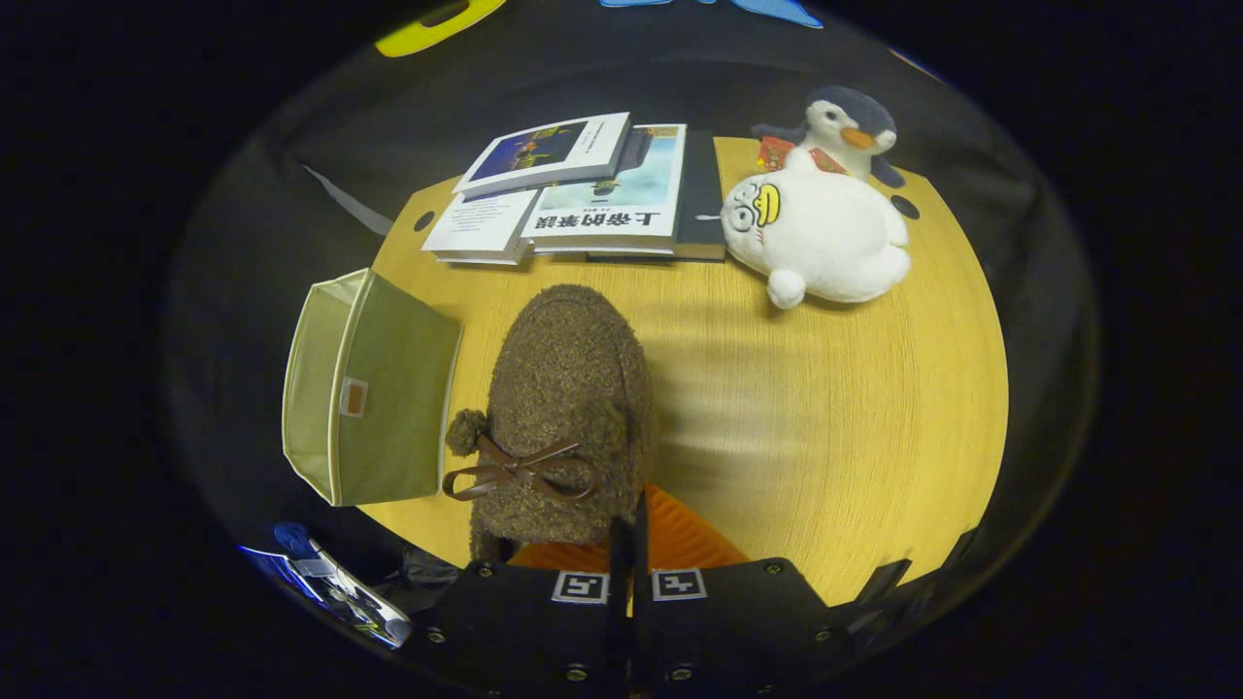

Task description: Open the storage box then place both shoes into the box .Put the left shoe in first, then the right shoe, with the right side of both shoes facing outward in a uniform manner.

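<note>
A fuzzy brown shoe (568,408) with a brown ribbon bow and pompom hangs above the wooden table (855,417), toe pointing away from me. My gripper (629,529) is shut on the shoe's rear rim, fingers pressed close together just behind the bow. The shoe's orange inside shows beside the fingers. To the left of the shoe stands the green fabric storage box (374,403) at the table's left edge, its opening turned away to the left; I cannot see inside it.
Several books (583,194) lie stacked at the far side of the table. A white plush duck (816,233) and a penguin plush (847,124) lie at the far right. Bare wood stretches right of the shoe.
</note>
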Tool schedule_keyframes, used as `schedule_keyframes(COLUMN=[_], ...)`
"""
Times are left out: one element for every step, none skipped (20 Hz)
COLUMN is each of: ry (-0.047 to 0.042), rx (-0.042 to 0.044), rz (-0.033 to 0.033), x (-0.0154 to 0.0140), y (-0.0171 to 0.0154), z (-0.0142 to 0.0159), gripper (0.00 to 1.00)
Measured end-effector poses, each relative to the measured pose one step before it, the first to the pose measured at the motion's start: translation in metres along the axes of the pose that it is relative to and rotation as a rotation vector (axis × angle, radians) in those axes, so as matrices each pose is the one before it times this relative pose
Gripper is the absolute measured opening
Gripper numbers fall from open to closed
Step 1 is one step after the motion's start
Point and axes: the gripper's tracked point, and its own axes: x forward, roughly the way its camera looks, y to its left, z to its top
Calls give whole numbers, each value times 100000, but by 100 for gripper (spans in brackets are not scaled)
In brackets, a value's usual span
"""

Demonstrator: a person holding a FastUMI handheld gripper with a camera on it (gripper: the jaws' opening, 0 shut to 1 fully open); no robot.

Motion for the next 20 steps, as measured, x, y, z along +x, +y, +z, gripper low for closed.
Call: schedule_keyframes(ry=[-40,-32,63,-6,-62,-338,-379,-217,201,106,274,218,527,381,107,-70,-172,-164,-157,-14], rx=[-903,-791,-1101,-992,-1723,-2731,-2005,-2335,-2127,-1400,-1053,-970,-722,-527,-58,-574,-679,-901,-903,-347], rz=[488,805,1045,898,526,459,375,592,534,571,843,948,1216,1197,1293,849,416,21,-102,245], x=[-197,-169,-144,-134,-126,-124,44,-14,135,80,119,109,86,66,92,164,145,172,317,0], y=[1024,1096,1244,1226,1189,1383,1084,1338,1109,1042,1083,943,1112,985,1296,978,842,709,727,665], z=[361,416,385,434,346,586,420,504,380,401,317,386,375,405,589,668,663,635,672,638], gripper=[2,2,2,2,2,2,2,2,2,2,2,2,2,2,2,2,2,2,2,2])
